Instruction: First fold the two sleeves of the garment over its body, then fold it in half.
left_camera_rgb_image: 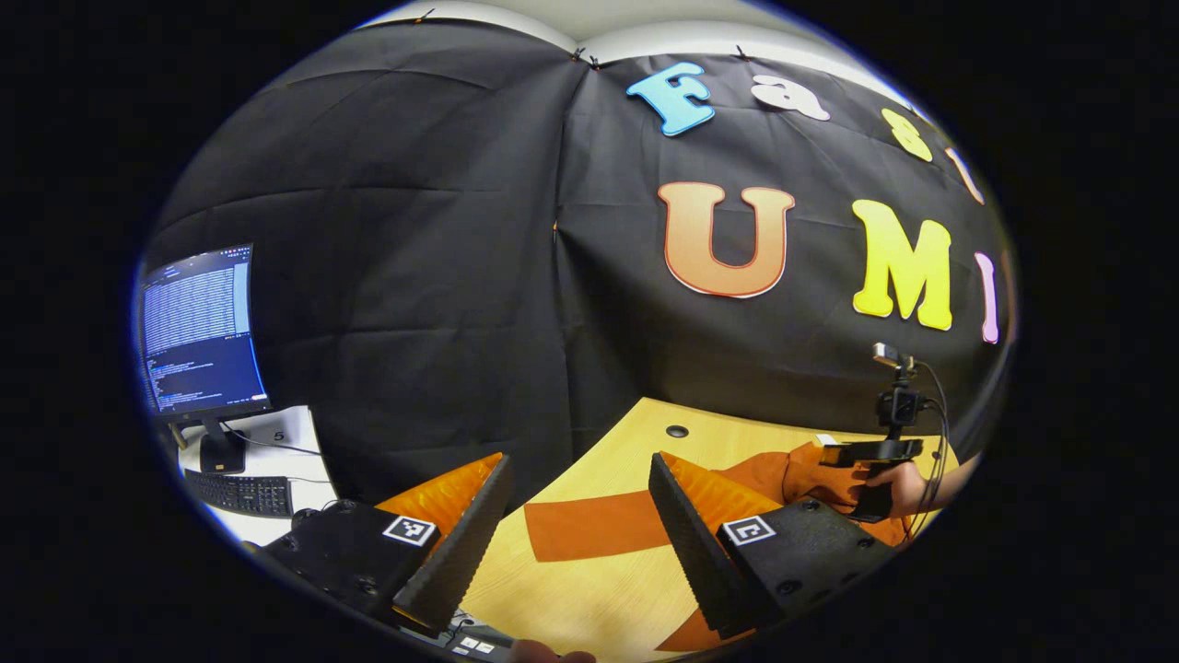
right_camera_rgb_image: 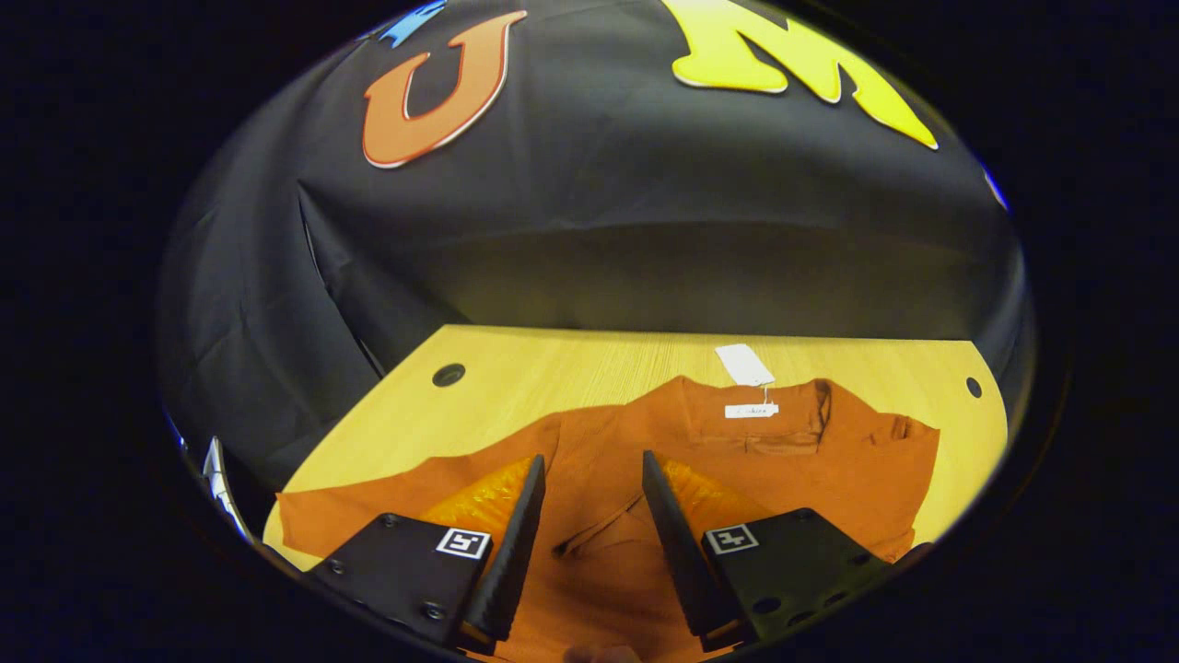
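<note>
An orange garment [right_camera_rgb_image: 792, 460] lies flat on the wooden table [right_camera_rgb_image: 571, 368], collar away from me, with a white tag [right_camera_rgb_image: 744, 365] at the neck. One sleeve [right_camera_rgb_image: 368, 502] stretches out to the left; in the left gripper view this sleeve [left_camera_rgb_image: 594, 525] lies flat on the table. My right gripper [right_camera_rgb_image: 592, 457] hovers open over the garment's body, holding nothing. My left gripper [left_camera_rgb_image: 580, 458] stands open above the sleeve's end with nothing between its fingers. Farther right, a hand [left_camera_rgb_image: 907, 488] holds the right gripper [left_camera_rgb_image: 870, 451] over the garment [left_camera_rgb_image: 764, 474].
A monitor [left_camera_rgb_image: 198, 331] and keyboard [left_camera_rgb_image: 239, 493] stand on a white desk at the left, beyond the table's edge. A small camera on a stand [left_camera_rgb_image: 898, 387] sits at the table's far right. The table has cable holes [right_camera_rgb_image: 449, 375] near its back corners.
</note>
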A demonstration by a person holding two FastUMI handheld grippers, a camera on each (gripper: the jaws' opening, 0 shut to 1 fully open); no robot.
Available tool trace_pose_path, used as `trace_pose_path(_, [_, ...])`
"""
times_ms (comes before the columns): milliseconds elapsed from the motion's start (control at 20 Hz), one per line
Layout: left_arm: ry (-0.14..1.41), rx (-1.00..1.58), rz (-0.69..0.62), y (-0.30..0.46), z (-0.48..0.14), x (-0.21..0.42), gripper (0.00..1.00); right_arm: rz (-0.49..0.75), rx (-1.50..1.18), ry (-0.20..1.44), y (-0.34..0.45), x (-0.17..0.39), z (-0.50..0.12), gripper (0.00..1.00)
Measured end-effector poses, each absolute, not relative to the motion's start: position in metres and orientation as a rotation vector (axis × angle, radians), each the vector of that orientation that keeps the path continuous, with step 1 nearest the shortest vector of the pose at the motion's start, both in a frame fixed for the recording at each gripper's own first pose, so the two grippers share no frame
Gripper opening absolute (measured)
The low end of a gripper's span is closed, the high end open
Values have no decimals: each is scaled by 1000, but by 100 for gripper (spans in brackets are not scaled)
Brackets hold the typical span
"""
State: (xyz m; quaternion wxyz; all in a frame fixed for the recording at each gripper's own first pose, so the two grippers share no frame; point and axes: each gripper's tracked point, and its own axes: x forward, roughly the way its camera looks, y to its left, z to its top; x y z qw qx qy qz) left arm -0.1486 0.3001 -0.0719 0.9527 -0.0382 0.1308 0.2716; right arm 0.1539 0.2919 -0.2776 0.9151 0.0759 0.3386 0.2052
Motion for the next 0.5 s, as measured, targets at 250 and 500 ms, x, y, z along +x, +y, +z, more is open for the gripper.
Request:
trace_pose_path(250, [294,-92,577,326,-117,-128,97,498,180,411,250,127,-126,74])
trace_pose_path(500, [442,-111,609,353,-211,-118,98,511,163,221,201,100,-34,76])
